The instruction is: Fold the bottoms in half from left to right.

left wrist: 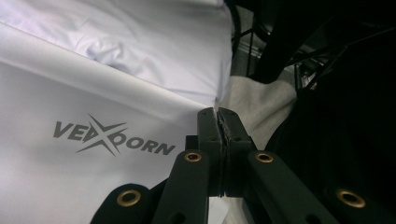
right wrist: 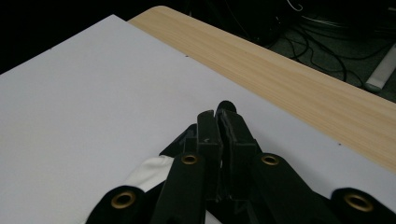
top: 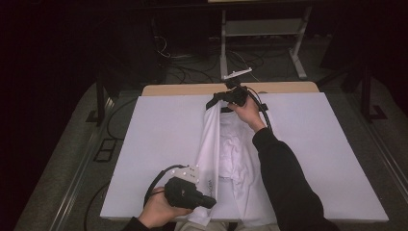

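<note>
White board (top: 159, 144) covers most of the wooden table (top: 183, 89); a white garment (top: 226, 159) lies stretched down its middle, with cables on the floor behind. Right gripper (top: 217, 102) is clamped on the garment's far end, left gripper (top: 209, 202) on its near edge. The left gripper view shows a grey VEXDORN logo (left wrist: 112, 138) on the cloth, and the right gripper view shows the cloth tucked under closed jaws.

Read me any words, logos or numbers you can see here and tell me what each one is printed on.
"VEXOORN", grey capitals with a crossed star-like X mark in the middle, on the white garment; the letters around the mark are partly guesswork.
A small grey print on the same garment in the high view, near the left gripper, is too small to read.
Nothing else carries any text.
</note>
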`<state>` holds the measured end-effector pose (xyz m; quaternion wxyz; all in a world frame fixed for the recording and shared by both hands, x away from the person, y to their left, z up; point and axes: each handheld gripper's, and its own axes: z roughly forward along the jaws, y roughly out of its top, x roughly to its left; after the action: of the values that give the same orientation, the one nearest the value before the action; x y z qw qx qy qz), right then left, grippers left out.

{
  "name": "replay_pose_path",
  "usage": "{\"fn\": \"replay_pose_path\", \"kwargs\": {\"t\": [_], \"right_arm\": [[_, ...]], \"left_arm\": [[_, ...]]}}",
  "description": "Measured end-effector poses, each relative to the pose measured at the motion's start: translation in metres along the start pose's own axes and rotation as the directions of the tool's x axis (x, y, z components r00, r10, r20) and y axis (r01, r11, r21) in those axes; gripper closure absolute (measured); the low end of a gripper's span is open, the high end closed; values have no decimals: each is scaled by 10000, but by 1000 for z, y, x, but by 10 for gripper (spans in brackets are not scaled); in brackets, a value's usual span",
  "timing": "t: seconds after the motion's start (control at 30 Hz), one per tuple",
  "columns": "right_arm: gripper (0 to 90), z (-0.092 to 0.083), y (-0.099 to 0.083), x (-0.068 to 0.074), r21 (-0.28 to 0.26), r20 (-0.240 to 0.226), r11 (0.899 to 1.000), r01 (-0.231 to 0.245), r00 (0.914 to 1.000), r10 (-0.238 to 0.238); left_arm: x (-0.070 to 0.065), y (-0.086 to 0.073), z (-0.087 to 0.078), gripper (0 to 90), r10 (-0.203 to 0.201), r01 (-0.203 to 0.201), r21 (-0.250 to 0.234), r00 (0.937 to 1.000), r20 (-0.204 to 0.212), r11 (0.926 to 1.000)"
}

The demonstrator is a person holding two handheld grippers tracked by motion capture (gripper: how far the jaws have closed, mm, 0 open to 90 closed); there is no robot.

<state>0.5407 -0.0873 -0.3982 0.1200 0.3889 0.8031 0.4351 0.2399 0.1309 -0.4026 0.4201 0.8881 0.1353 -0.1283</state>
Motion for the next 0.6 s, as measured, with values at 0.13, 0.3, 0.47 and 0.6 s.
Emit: {"fn": "replay_pose_path", "kwargs": {"t": [0.13,0.3,0.47,0.6], "right_arm": [[849,-4,1,-4,-20,53,10000,-56,10000,56],[849,-10,3,-11,64,185,10000,-4,9998,2],[849,-19,6,-18,58,247,10000,-5,9997,3],[849,-26,7,-23,0,206,10000,-41,9998,41]], "left_arm": [[1,8,2,881,162,-154,-299,9995,280,9994],[1,18,10,881,352,-331,-392,9980,533,9987],[0,30,18,881,561,-515,-582,9952,798,9970],[-1,42,28,881,768,-709,-612,9920,1002,9956]]}}
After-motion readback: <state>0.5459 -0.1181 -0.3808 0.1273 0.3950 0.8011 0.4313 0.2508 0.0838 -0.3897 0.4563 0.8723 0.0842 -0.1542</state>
